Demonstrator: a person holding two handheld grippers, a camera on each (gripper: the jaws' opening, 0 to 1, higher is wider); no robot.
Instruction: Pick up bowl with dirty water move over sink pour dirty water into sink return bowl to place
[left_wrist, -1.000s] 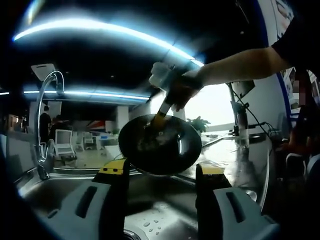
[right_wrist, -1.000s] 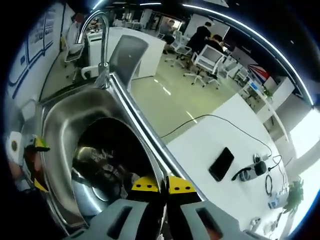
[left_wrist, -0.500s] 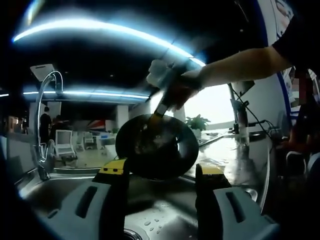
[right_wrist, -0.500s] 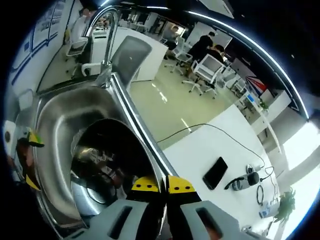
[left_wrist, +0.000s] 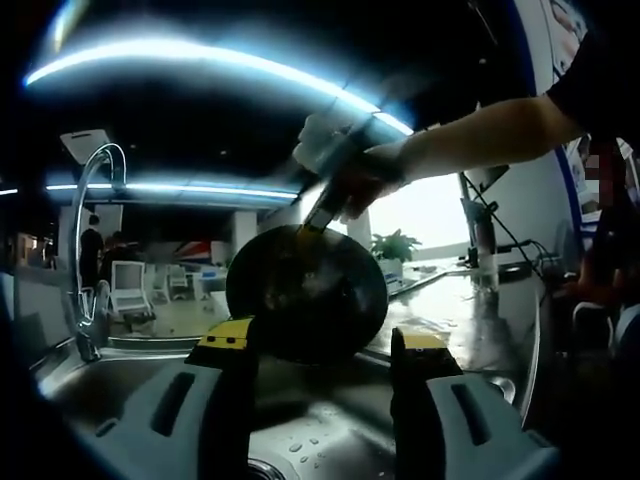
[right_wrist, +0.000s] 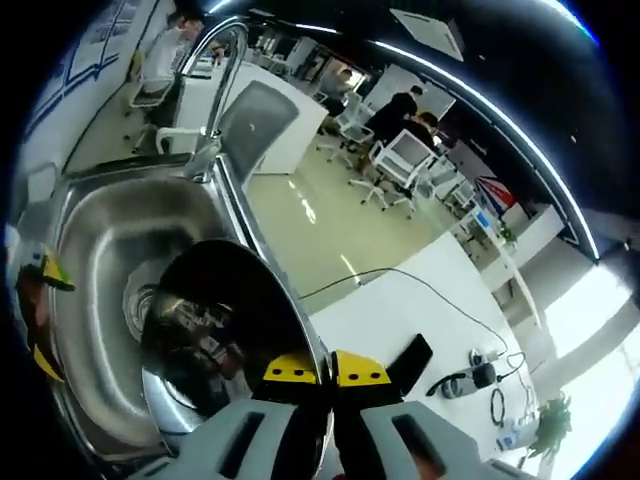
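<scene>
Over the sink, the bowl hangs tilted, its rim pinched between the 2 yellow-tipped jaws of the right gripper, which are clenched on it with almost no gap. Seen from the right gripper view, the bowl spreads out to the left of and above the jaws, its shiny inside facing the camera and the basin beyond it, with the drain just past its upper edge. The faucet stands at the far end of the sink. To the right of the sink lies a white table carrying a dark phone and a cable; people sit at desks well apart in the room behind.

From the left gripper view, the bowl shows as a dark disc held up above the basin, between and beyond the 2 jaws of the left gripper, which stand apart, released, touching nothing. That view also shows the person's hand and bare arm reaching in from the right, wrapped around the right gripper's handle just above the bowl's top edge. Water drops sit on the basin floor near the jaws, and the faucet rises at the left.
</scene>
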